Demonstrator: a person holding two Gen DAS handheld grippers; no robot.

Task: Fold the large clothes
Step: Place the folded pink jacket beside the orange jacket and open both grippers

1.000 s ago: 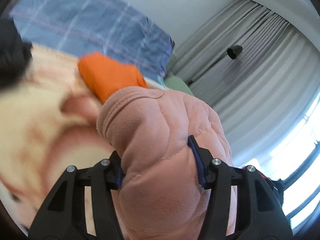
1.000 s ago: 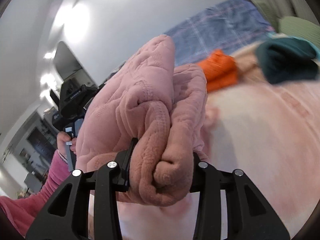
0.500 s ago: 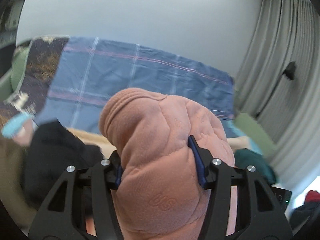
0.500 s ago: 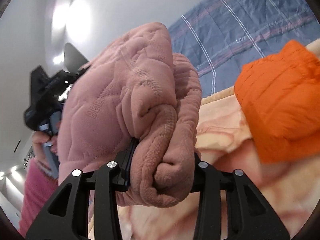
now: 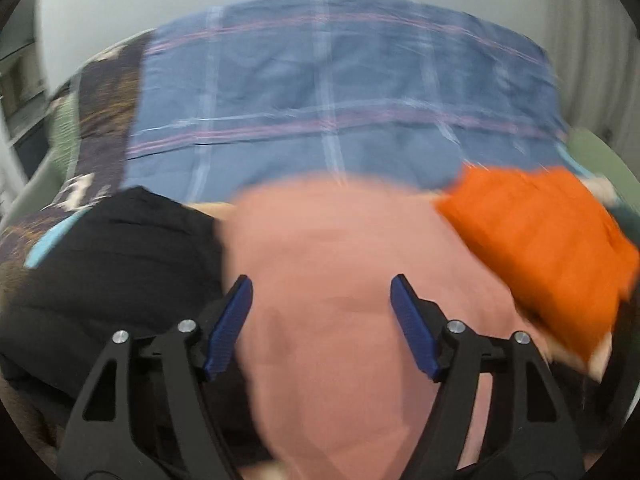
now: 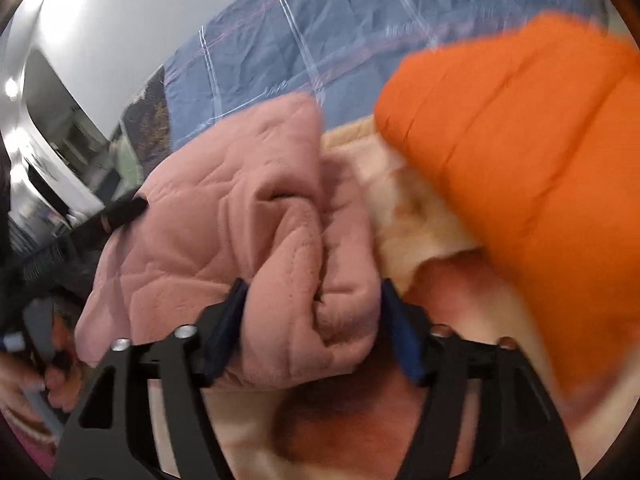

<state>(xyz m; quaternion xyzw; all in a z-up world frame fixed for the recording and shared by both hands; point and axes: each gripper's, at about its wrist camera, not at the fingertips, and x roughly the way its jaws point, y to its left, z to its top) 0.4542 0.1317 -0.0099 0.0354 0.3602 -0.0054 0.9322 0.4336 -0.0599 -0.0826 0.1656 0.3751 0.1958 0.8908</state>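
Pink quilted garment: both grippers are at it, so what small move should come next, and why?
Probably lower it and set it down between the black garment and the orange garment. The right gripper clamps a bunched fold of the pink quilted garment; the left gripper has spread jaws around it, though blur hides contact.

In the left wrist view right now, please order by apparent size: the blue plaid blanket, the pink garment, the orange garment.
1. blue plaid blanket
2. pink garment, nearly as large; it sits right at the camera, so this order is unsure
3. orange garment, clearly smallest
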